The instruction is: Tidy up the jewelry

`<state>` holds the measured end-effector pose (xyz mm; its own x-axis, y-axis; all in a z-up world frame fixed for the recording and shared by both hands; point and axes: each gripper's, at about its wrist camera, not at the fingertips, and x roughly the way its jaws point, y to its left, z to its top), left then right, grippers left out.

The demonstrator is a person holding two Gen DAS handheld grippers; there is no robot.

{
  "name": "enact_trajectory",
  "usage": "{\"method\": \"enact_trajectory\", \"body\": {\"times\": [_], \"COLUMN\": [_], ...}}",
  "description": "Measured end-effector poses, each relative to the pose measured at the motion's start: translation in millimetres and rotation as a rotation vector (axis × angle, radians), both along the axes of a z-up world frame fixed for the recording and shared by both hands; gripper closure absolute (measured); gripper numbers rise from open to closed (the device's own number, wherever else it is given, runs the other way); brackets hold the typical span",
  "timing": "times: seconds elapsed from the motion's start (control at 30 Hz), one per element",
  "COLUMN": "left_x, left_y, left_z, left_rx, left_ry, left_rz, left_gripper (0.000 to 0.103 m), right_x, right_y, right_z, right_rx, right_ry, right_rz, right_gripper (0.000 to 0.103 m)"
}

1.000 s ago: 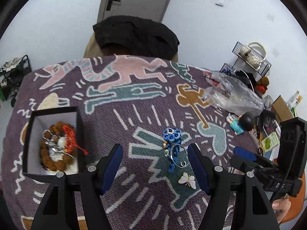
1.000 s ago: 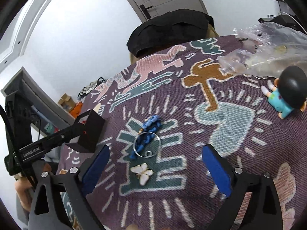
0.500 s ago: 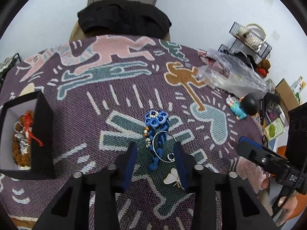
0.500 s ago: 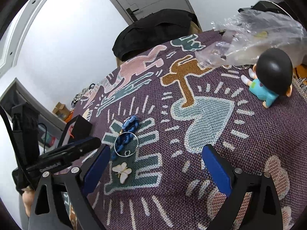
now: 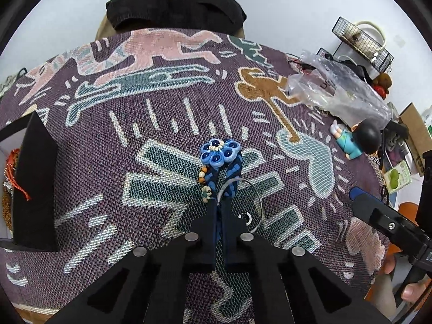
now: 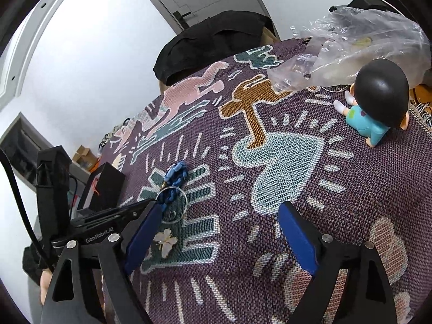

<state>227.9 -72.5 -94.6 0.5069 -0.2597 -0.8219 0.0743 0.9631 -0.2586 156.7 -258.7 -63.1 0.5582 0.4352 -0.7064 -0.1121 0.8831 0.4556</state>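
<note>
A blue flower-shaped braided bracelet [image 5: 220, 159] with beads lies on the patterned cloth, with a thin silver hoop [image 5: 253, 202] over its lower end. My left gripper [image 5: 220, 205] is shut on the bracelet's lower end. The bracelet also shows in the right wrist view [image 6: 175, 178], with the silver hoop [image 6: 175, 202] and a white butterfly brooch [image 6: 164, 240] close by. My right gripper [image 6: 218, 237] is open and empty above the cloth, to the right of these. A black jewelry box [image 5: 29, 186] at the left holds orange and red beads.
A toy figure [image 6: 378, 108] with a black head lies at the right near a crumpled clear plastic bag [image 6: 351, 43]. A black cushion [image 5: 172, 8] sits at the far table edge. Wire baskets [image 5: 361, 43] and clutter stand off the table's right side.
My left gripper moved forward and down and closed from wide open onto the blue bracelet's lower end. My right gripper shifted right, staying open.
</note>
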Motion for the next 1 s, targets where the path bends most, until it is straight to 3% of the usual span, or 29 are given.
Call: {"method": "enact_trajectory", "body": {"times": [0.23,0.37,0.57,0.87,0.93,1.0], "left_x": [-8.3,-9.9,-11.7,-13.2,-11.3,-9.9], "left_y": [9.5,18.8,40.6,69.4,69.1,66.9], "left_z": [25.5,36.1,46.5,54.8,49.2,41.9], "left_rx": [0.003,0.003,-0.015,-0.002,0.016,0.031], "left_ry": [-0.059,-0.084,-0.107,-0.13,-0.101,-0.073], "left_rz": [0.002,0.019,0.059,0.116,0.105,0.105], "left_gripper": [0.102,0.102,0.103,0.103,0.103,0.103], "right_x": [4.0,13.9,35.9,70.4,74.6,79.6], "right_y": [12.5,28.8,55.4,105.6,113.9,120.9], "right_z": [1.5,-0.2,-6.4,-17.7,-20.5,-26.0], "right_rx": [-0.002,-0.005,-0.019,-0.15,-0.195,-0.237], "right_ry": [-0.002,0.012,0.05,0.08,0.079,0.093], "right_rz": [0.027,0.068,0.12,0.162,0.164,0.172], "right_gripper": [0.014,0.023,0.023,0.024,0.028,0.043]}}
